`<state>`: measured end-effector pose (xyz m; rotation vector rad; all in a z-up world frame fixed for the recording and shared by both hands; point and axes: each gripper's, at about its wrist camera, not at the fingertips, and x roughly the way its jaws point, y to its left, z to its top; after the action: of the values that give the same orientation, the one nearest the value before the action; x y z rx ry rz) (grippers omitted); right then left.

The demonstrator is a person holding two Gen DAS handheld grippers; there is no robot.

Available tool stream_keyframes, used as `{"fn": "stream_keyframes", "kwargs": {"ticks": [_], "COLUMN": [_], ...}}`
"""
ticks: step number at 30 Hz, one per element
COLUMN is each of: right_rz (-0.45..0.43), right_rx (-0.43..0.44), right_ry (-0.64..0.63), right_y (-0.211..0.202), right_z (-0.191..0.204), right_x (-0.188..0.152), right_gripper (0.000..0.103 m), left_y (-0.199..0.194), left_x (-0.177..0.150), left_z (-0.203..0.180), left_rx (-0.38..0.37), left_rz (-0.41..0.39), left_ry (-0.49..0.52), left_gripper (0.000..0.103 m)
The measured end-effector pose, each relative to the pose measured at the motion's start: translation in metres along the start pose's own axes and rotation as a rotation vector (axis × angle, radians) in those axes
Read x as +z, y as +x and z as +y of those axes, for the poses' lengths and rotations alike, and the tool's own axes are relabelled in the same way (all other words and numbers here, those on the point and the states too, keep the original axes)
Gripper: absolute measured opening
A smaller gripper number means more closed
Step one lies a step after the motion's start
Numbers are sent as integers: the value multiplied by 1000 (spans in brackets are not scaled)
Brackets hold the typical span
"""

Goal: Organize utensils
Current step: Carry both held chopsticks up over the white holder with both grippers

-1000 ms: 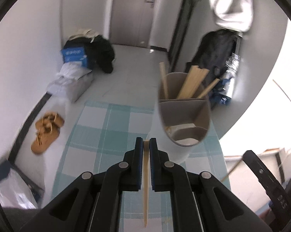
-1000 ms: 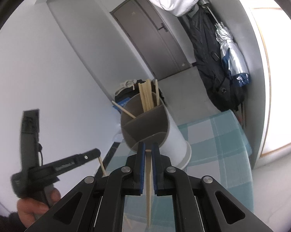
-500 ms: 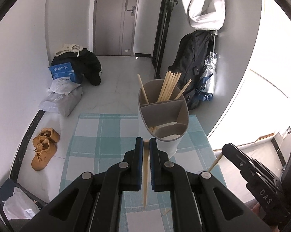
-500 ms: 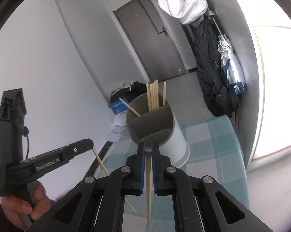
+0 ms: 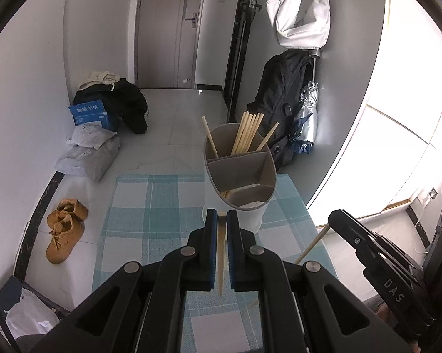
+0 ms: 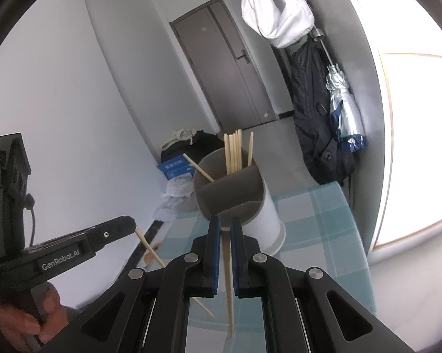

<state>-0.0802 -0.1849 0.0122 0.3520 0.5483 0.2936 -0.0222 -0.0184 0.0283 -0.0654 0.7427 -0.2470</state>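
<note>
With each tongs, left point(image 5: 220, 216) and right point(image 6: 225, 226), clamped on one chopstick just short of the holder point(image 5: 241, 173), tip each stick upright over the rear compartment before letting go

Holder point(image 5: 244, 176): lower wall hidden behind left claw point(image 5: 222, 216). Right claw point(image 5: 332, 220) cut off at lower right edge. Counter point(image 5: 150, 206): near edge hidden behind claw arms.
</note>
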Motion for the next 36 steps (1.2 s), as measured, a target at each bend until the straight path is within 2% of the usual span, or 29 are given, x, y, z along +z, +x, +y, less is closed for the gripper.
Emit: {"fn": "stream_keyframes", "kwargs": {"ticks": [5,19,27,36], "right_rz": [-7,-24,-62,-123], "right_rx": [-7,-5,5,21], "right_ry": [-2,-26,-91,-128], "right_y": [-1,-1,-7,-8], "right_z": [0,8,18,28], "right_x": [2,23,60,120], "right_gripper": [6,6,6,6], "left_y": [-2,-19,-25,-34], "left_x": [4,35,71,113], "left_z": [-1,-9,-4,-10], "left_rx": [2,-80,-122,-123], "left_rz": [21,44,51,-15], "left_ry": [6,39,-19,-27], "left_gripper": [2,2,2,2]}}
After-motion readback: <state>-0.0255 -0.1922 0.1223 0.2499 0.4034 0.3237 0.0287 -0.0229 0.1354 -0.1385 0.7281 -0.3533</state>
